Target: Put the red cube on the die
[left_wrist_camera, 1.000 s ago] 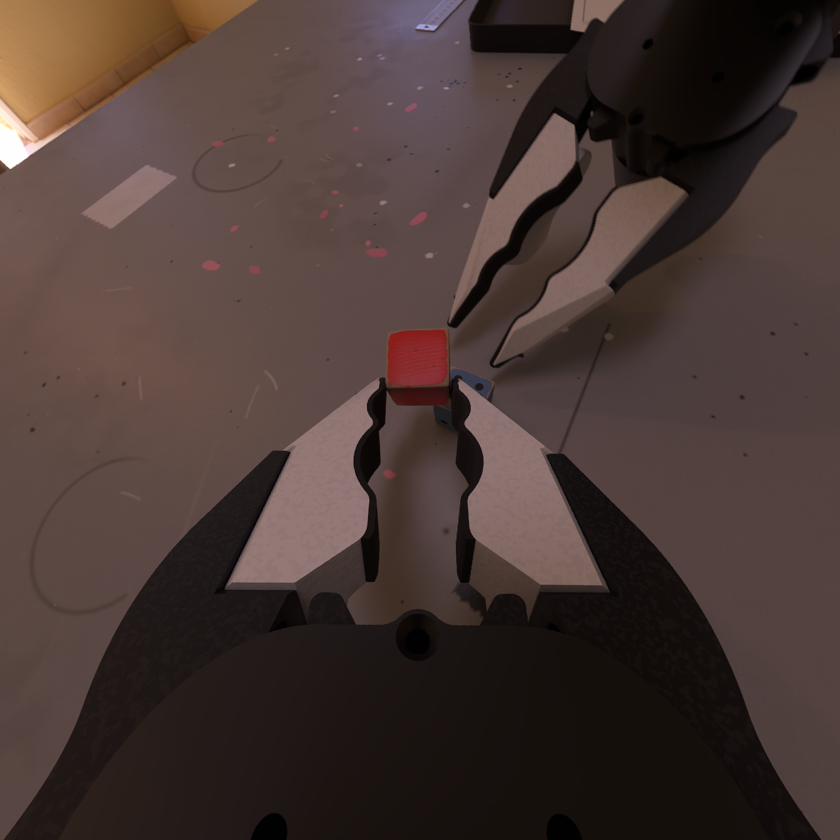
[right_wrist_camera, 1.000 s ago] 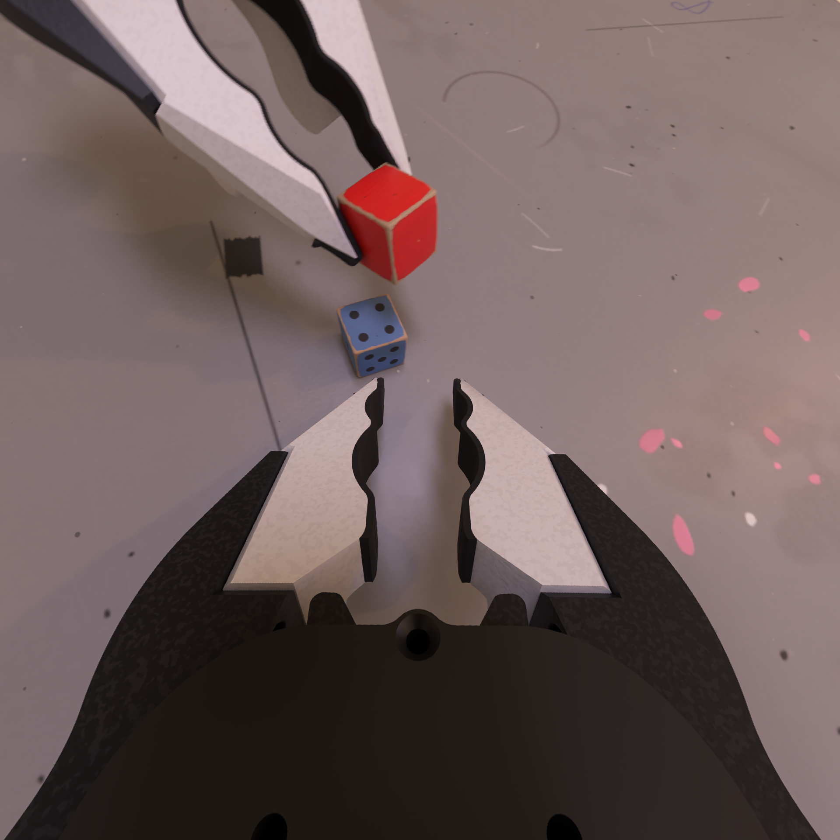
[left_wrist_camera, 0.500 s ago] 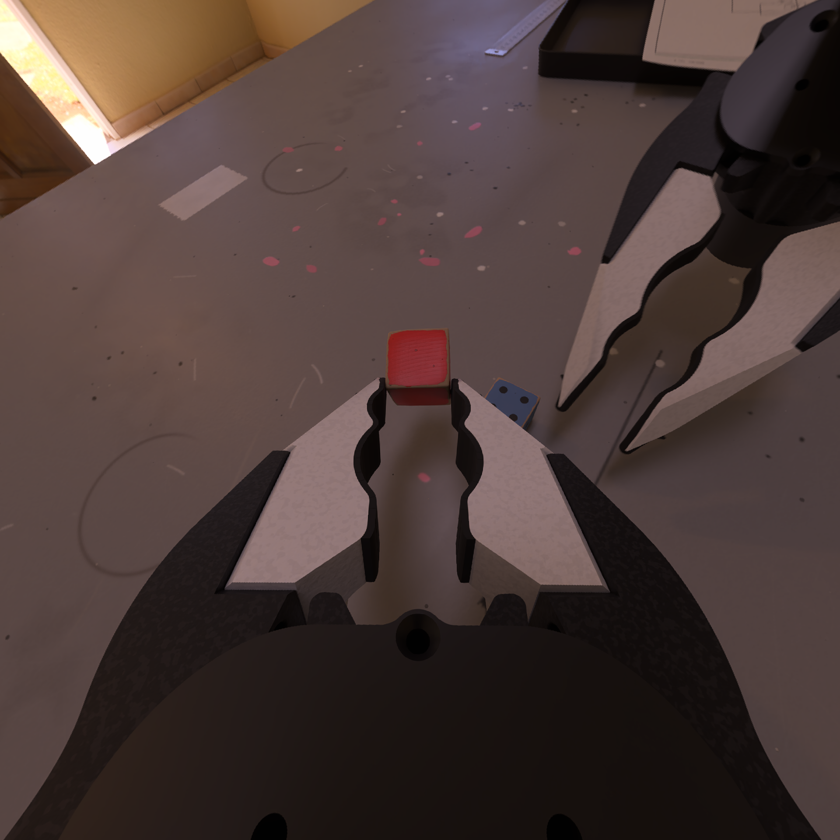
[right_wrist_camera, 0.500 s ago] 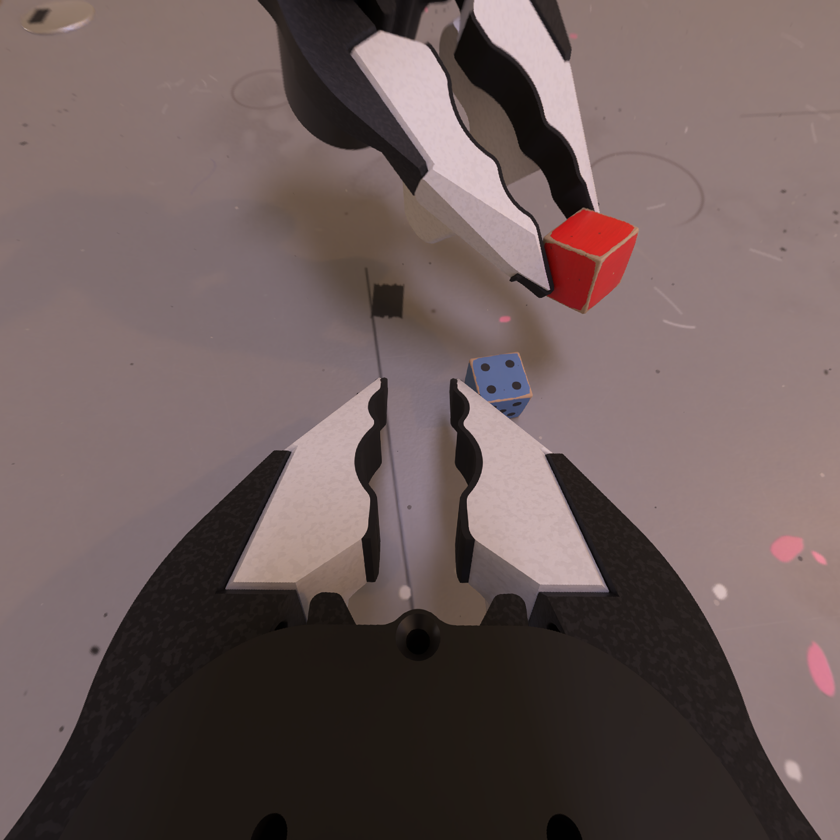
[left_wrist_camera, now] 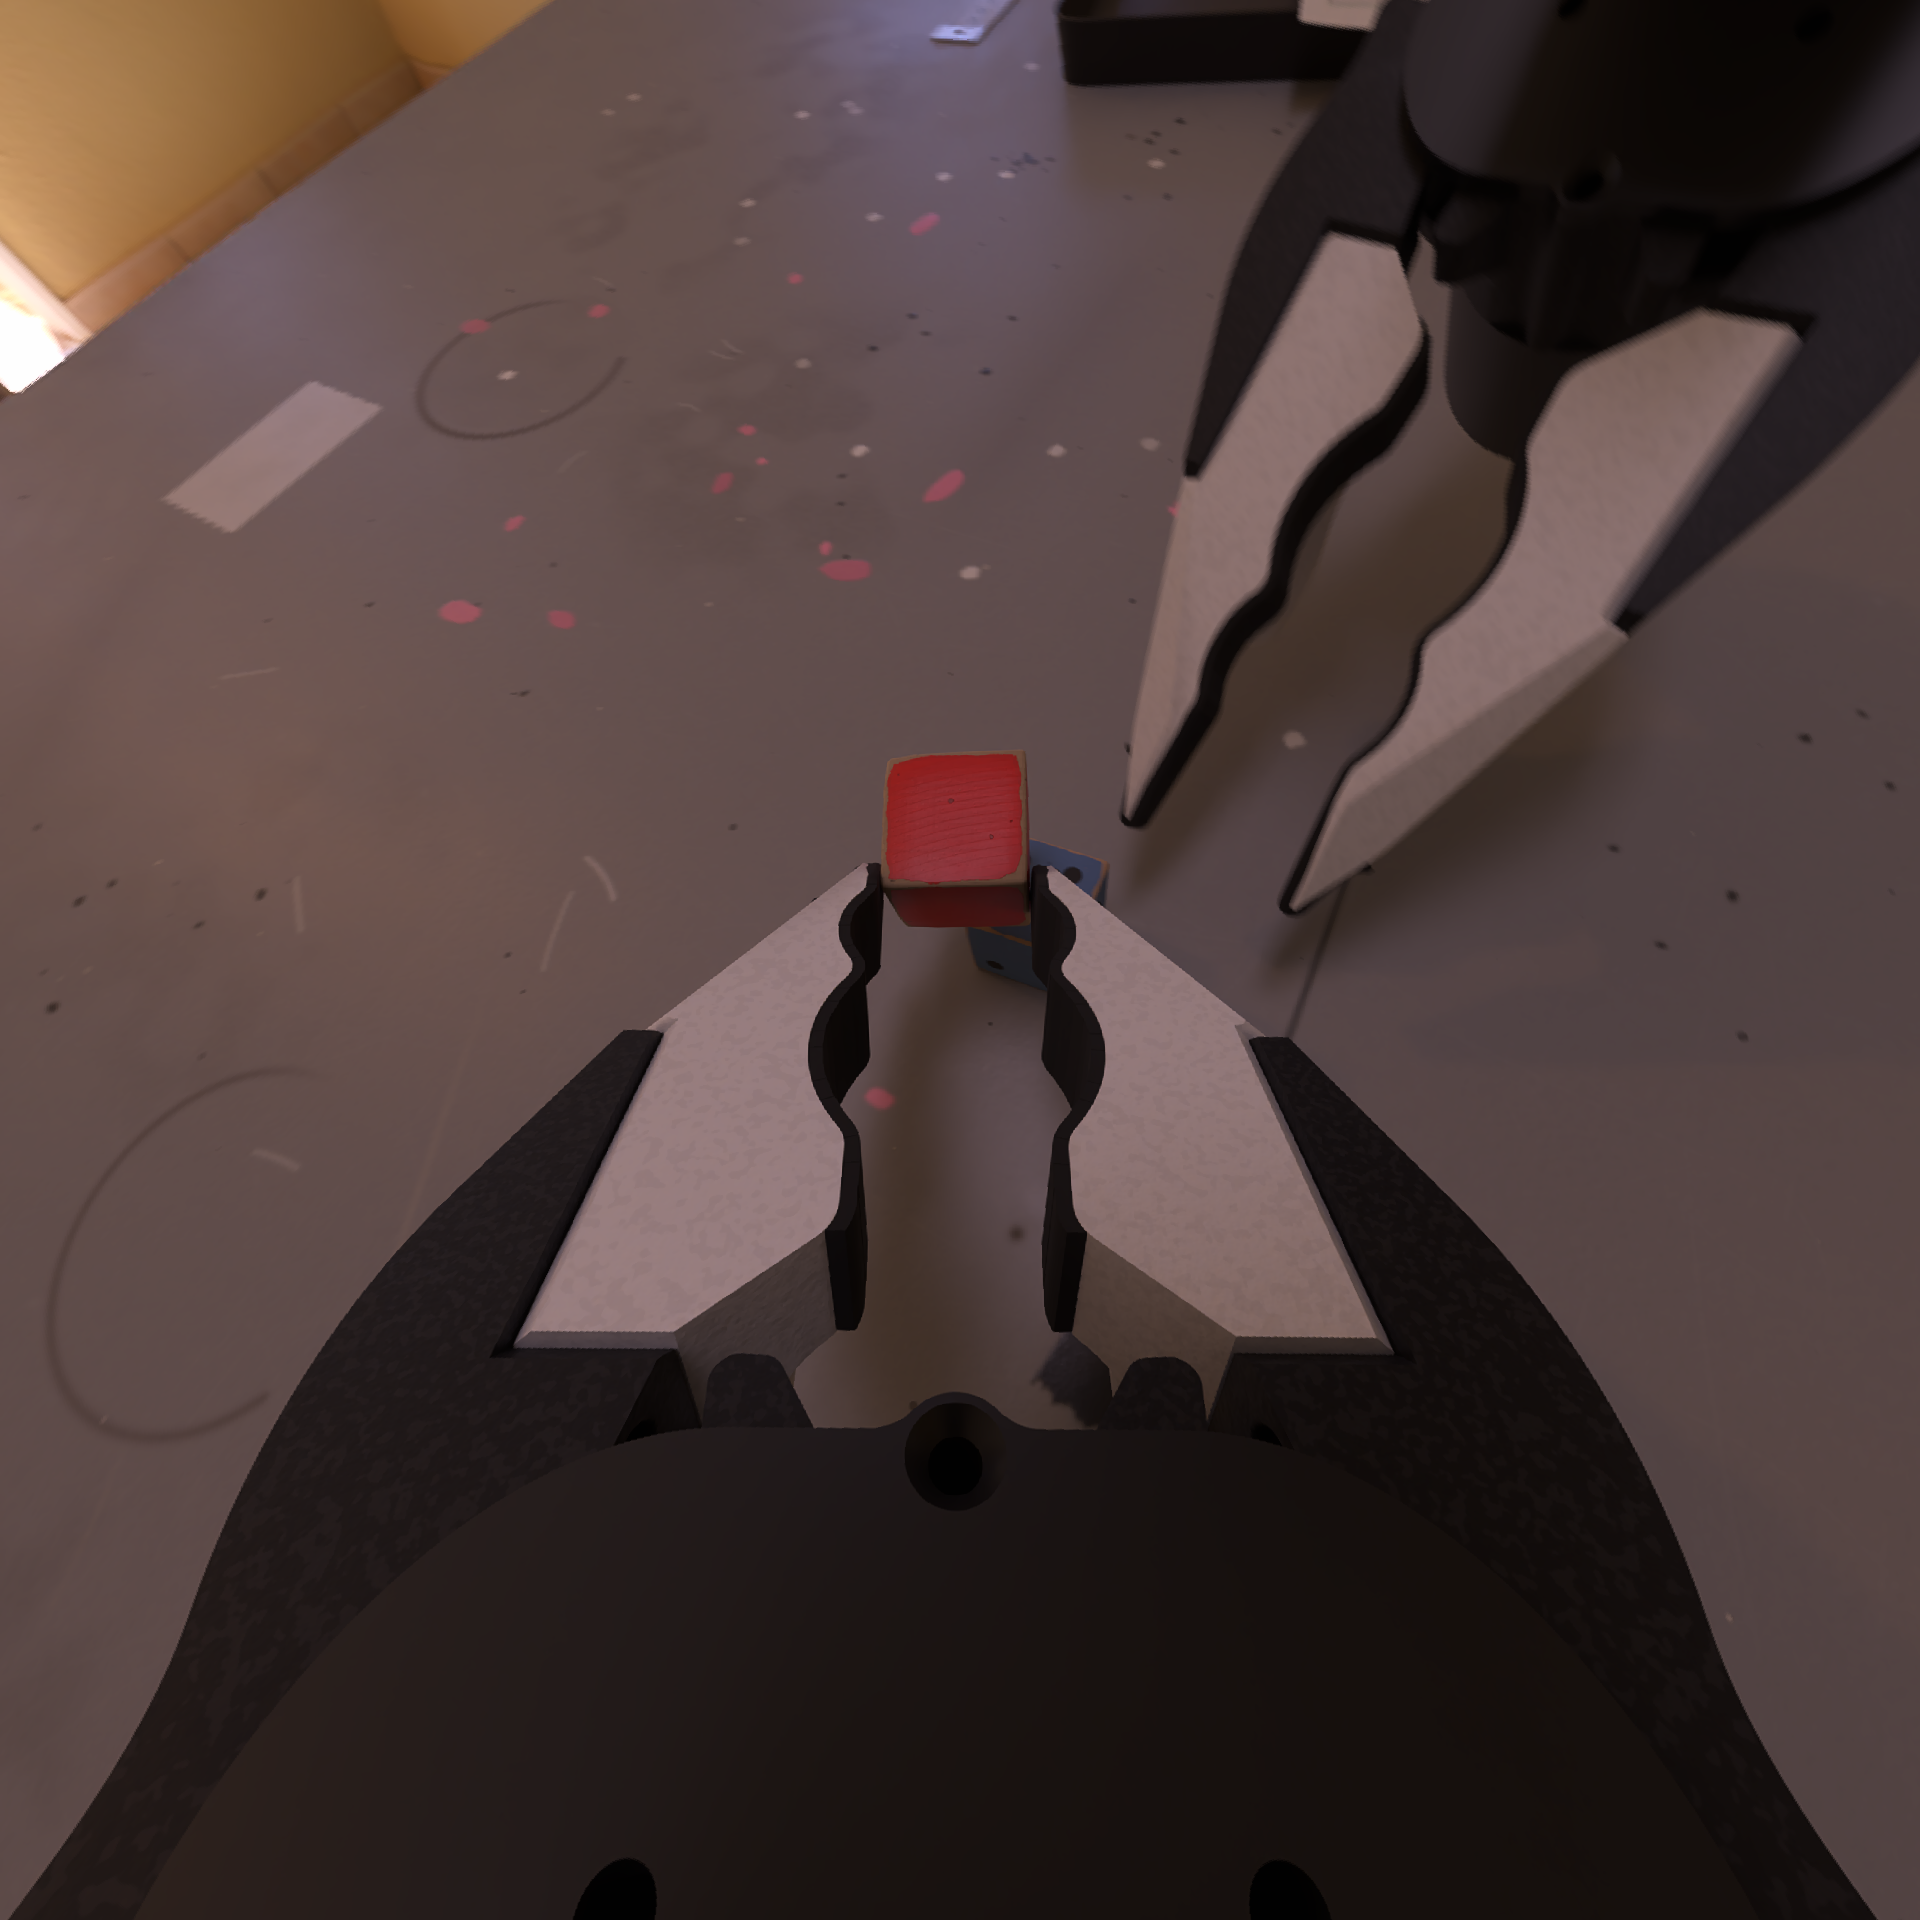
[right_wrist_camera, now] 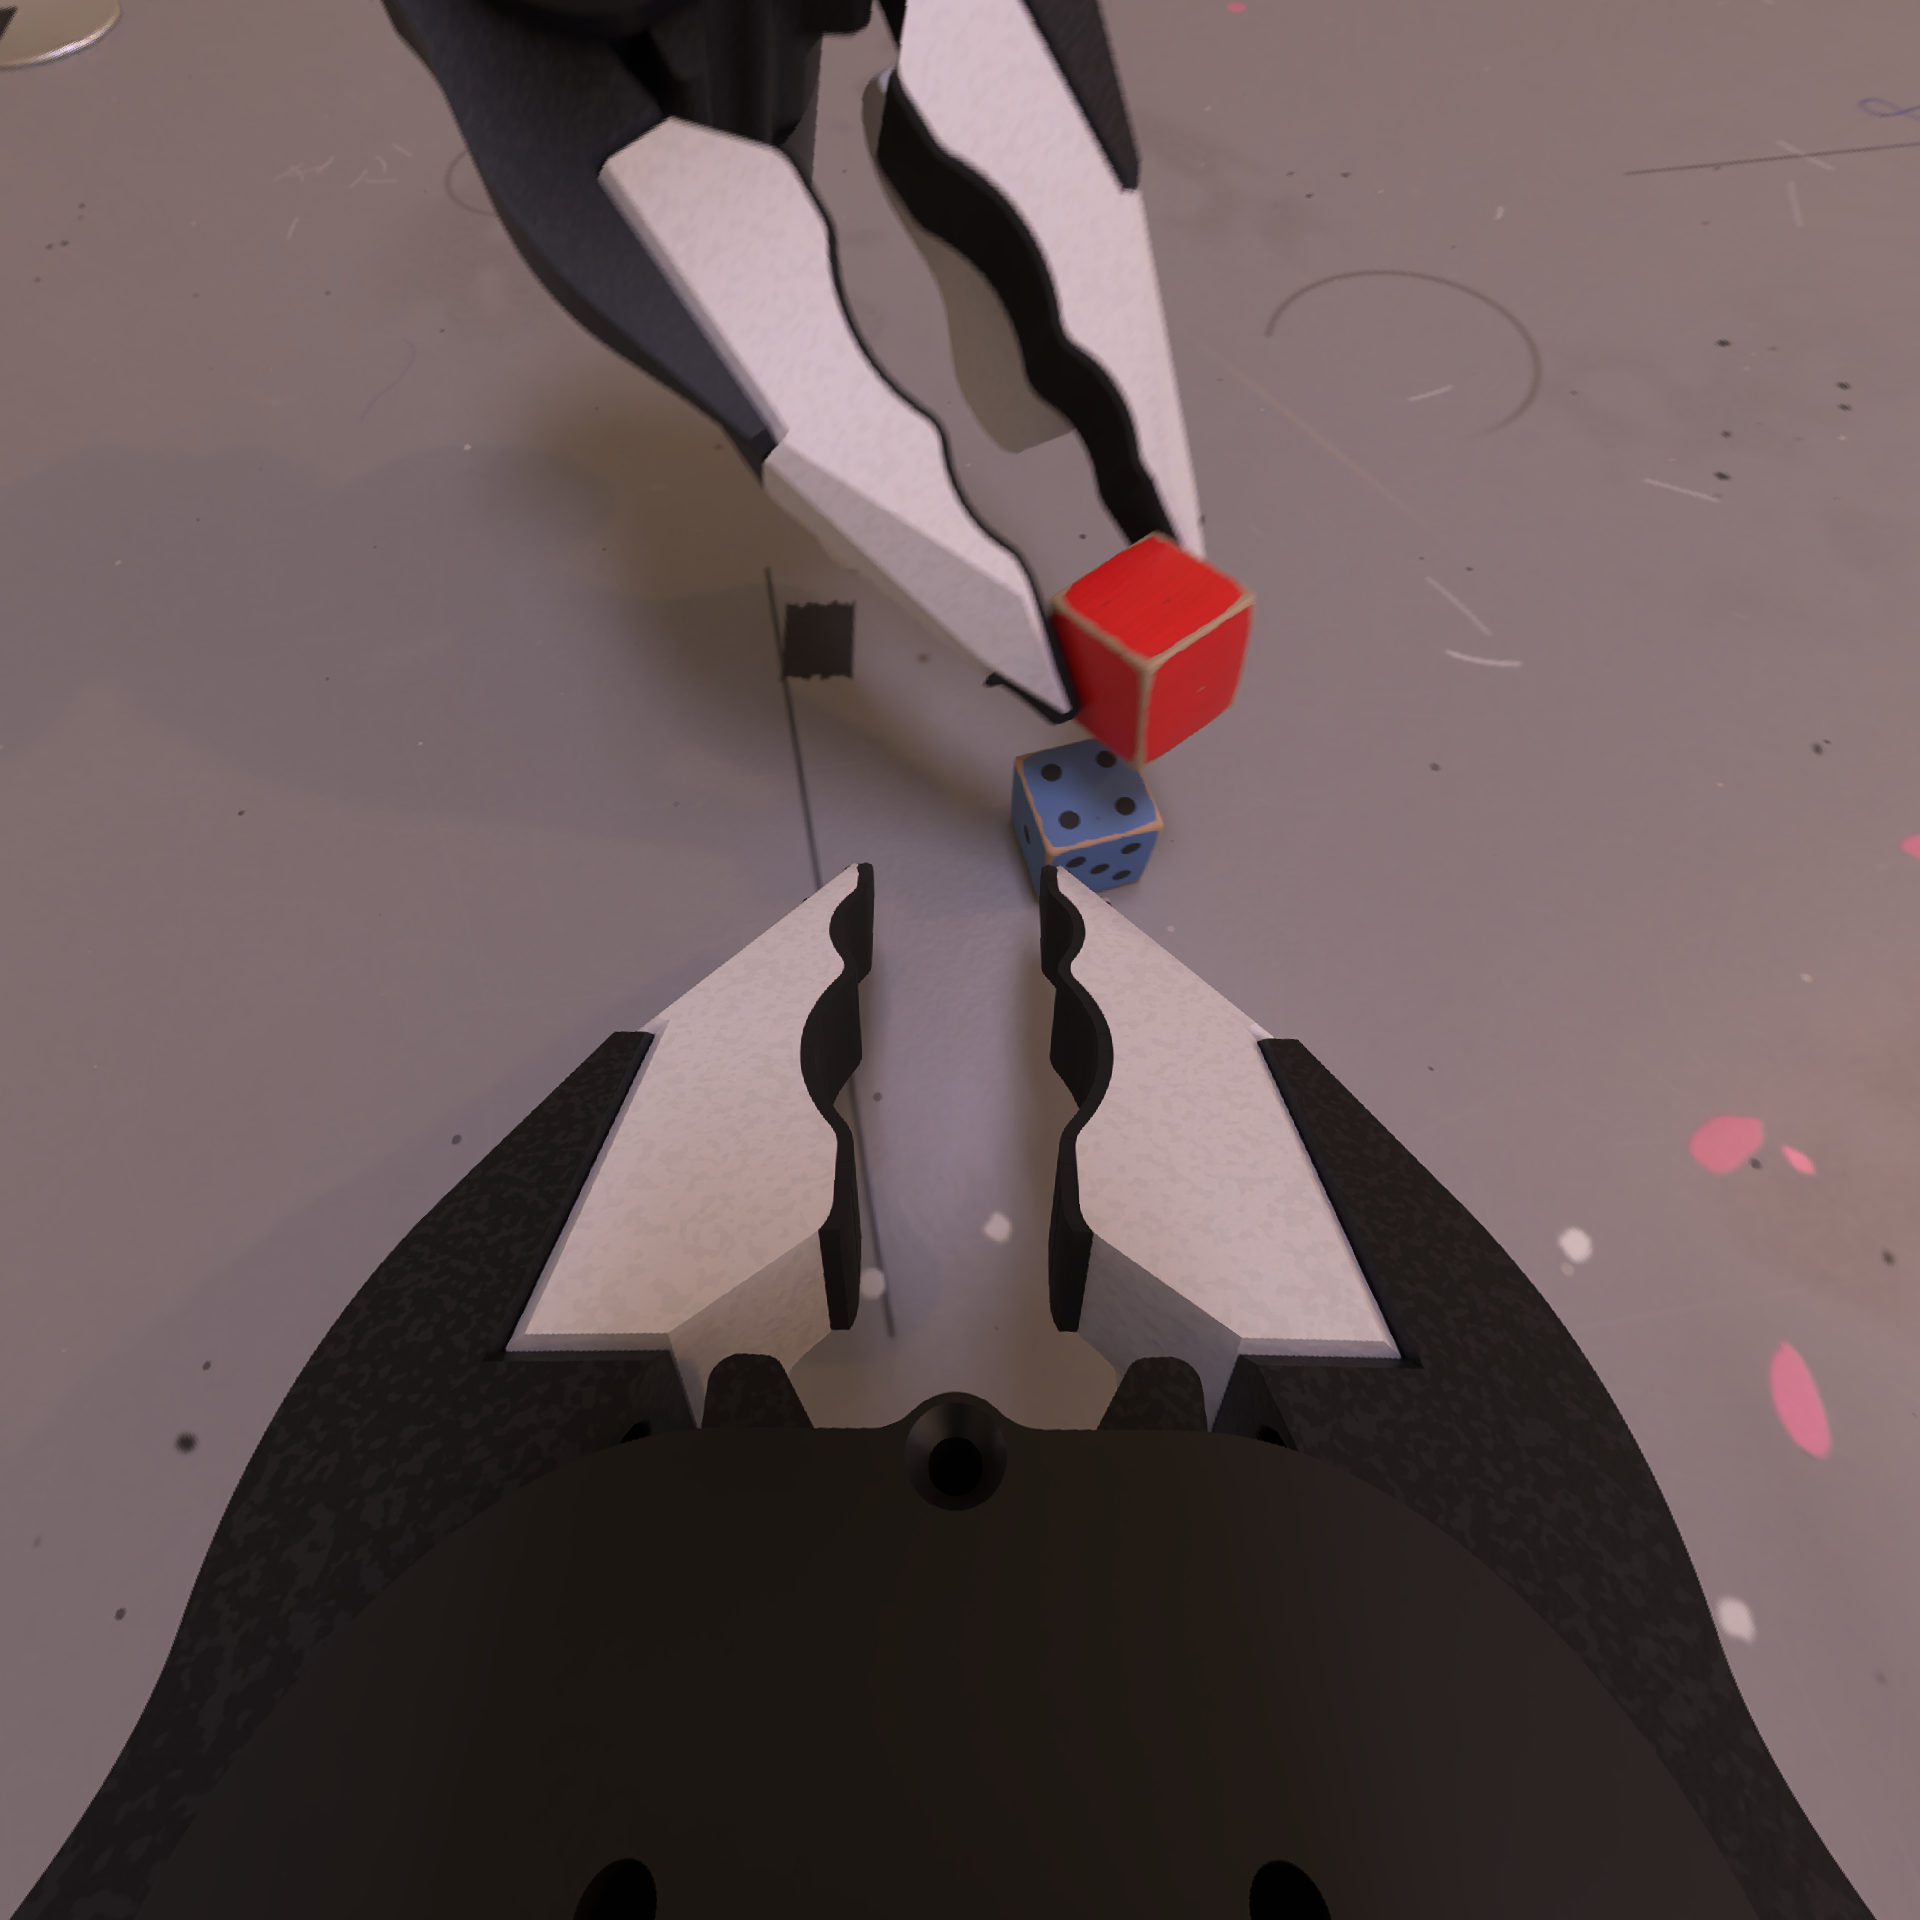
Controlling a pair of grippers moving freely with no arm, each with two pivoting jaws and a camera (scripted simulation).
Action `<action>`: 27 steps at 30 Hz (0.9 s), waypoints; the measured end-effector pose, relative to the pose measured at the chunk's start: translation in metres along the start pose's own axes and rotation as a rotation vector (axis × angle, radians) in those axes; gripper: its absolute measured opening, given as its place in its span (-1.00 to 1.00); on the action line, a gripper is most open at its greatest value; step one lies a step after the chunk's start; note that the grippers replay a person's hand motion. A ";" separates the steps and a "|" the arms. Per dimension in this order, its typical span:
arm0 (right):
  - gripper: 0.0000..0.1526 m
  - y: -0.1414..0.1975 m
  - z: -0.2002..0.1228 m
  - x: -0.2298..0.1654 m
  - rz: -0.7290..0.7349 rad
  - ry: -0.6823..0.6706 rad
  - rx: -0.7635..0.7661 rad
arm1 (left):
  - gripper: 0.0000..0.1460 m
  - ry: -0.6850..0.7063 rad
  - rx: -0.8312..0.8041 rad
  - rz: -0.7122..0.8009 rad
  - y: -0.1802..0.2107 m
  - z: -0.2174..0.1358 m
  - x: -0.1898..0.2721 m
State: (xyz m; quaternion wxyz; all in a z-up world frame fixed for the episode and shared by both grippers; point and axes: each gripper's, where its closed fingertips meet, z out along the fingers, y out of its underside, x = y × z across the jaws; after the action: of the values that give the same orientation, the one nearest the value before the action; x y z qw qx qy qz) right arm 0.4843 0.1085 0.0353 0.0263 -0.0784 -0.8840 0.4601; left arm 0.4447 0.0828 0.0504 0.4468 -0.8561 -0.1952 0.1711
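My left gripper point(left_wrist_camera: 954, 883) is shut on the red cube point(left_wrist_camera: 954, 821) at its fingertips and holds it above the table. The blue die point(left_wrist_camera: 1070, 868) with black pips lies on the grey table just below and right of the cube, mostly hidden by it and my right finger. In the right wrist view the red cube point(right_wrist_camera: 1158, 649) hangs just above and behind the die point(right_wrist_camera: 1086, 816), held by the left gripper point(right_wrist_camera: 1127, 623). My right gripper point(right_wrist_camera: 954, 883) is open and empty, its right fingertip close to the die. It also shows in the left wrist view point(left_wrist_camera: 1210, 862).
The grey table point(left_wrist_camera: 416, 831) bears pink paint spots, drawn circles and a strip of tape point(left_wrist_camera: 272, 455). A black tray point(left_wrist_camera: 1174, 42) and a metal ruler point(left_wrist_camera: 971, 19) lie at the far edge. A small dark patch point(right_wrist_camera: 819, 639) sits on a seam line.
The left gripper has carried the red cube lower and back over the die. The right gripper has shifted, so the die now sits just beyond its right fingertip.
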 end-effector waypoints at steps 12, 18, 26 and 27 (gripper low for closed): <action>-0.58 -0.002 -0.018 0.018 0.054 0.032 0.058 | -0.61 0.123 -0.003 0.094 -0.004 -0.005 0.015; -0.58 0.000 -0.017 0.019 0.043 0.034 0.049 | -0.61 0.233 0.068 0.115 -0.021 -0.011 0.017; -0.57 0.004 -0.022 0.026 0.044 0.040 0.064 | -0.61 0.271 -0.014 0.189 -0.019 -0.006 0.016; -0.57 0.005 -0.023 0.027 0.047 0.043 0.064 | -0.61 0.271 -0.026 0.188 -0.016 -0.005 0.016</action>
State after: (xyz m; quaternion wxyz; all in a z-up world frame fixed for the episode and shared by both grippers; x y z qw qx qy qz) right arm 0.4606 0.1347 0.0436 0.0370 -0.1084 -0.8659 0.4868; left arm 0.4574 0.0956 0.0647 0.4399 -0.8916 -0.0547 0.0926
